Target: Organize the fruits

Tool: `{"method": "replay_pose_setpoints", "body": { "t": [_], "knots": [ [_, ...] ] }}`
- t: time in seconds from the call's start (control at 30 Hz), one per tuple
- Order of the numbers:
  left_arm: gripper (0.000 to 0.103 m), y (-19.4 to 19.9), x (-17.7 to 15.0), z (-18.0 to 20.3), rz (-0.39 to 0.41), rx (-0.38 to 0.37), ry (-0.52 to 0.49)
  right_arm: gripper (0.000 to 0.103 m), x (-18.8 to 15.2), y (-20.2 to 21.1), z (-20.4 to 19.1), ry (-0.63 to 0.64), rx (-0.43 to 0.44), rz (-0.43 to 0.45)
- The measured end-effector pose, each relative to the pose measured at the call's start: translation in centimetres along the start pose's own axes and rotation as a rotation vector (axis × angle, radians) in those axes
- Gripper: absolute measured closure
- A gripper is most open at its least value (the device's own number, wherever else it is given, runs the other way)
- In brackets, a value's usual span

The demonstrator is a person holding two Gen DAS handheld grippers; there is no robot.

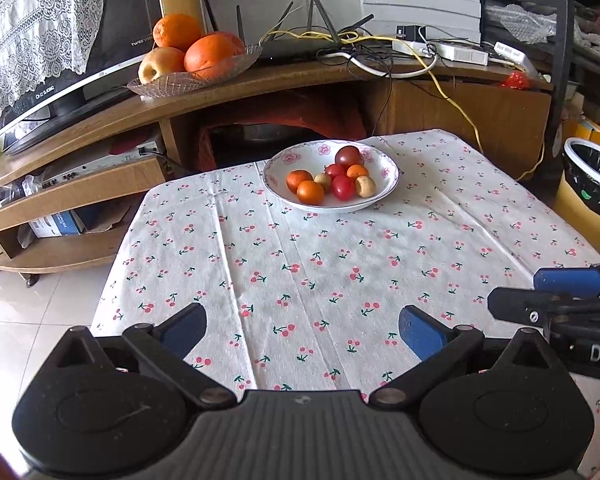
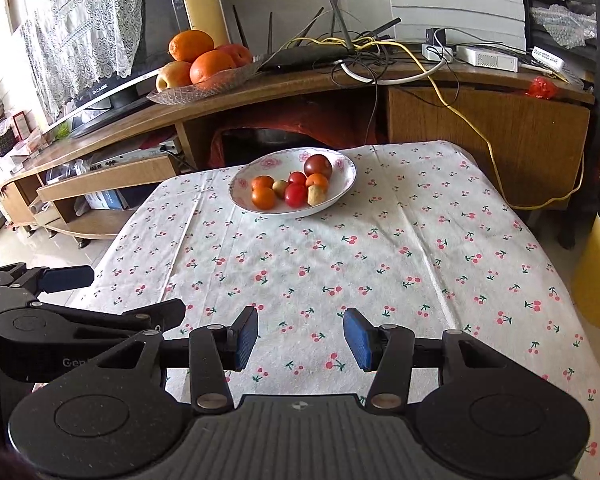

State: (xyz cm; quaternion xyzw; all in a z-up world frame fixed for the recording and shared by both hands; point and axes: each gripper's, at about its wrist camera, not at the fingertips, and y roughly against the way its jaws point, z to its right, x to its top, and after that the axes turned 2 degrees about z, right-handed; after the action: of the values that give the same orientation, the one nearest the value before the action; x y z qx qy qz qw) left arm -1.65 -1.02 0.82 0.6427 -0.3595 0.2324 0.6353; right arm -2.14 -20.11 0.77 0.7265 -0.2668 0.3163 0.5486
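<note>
A white flowered bowl (image 1: 388,168) stands at the far side of the table on a cherry-print cloth (image 1: 308,264). It holds several small fruits: red tomatoes (image 1: 343,187), small oranges (image 1: 310,192), tan fruits (image 1: 365,186) and a dark plum (image 1: 349,156). The bowl also shows in the right wrist view (image 2: 350,168). My left gripper (image 1: 302,330) is open and empty above the near part of the cloth. My right gripper (image 2: 300,338) is open and empty, beside the left one, well short of the bowl.
A glass dish (image 1: 168,84) with large oranges and an apple stands on the wooden TV stand (image 1: 300,76) behind the table. A router and tangled cables (image 1: 364,44) lie there too. A bin with a black liner (image 1: 592,184) stands at the right.
</note>
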Motion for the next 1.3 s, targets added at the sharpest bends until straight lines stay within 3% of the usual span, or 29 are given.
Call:
{"method": "replay_pose_setpoints", "body": {
  "t": [1.3],
  "knots": [
    [0.0,1.3,-1.7,0.6,0.001,0.018,-0.03,0.058,-2.0,0.8,-0.7,0.005,0.003,-0.022]
  ]
}}
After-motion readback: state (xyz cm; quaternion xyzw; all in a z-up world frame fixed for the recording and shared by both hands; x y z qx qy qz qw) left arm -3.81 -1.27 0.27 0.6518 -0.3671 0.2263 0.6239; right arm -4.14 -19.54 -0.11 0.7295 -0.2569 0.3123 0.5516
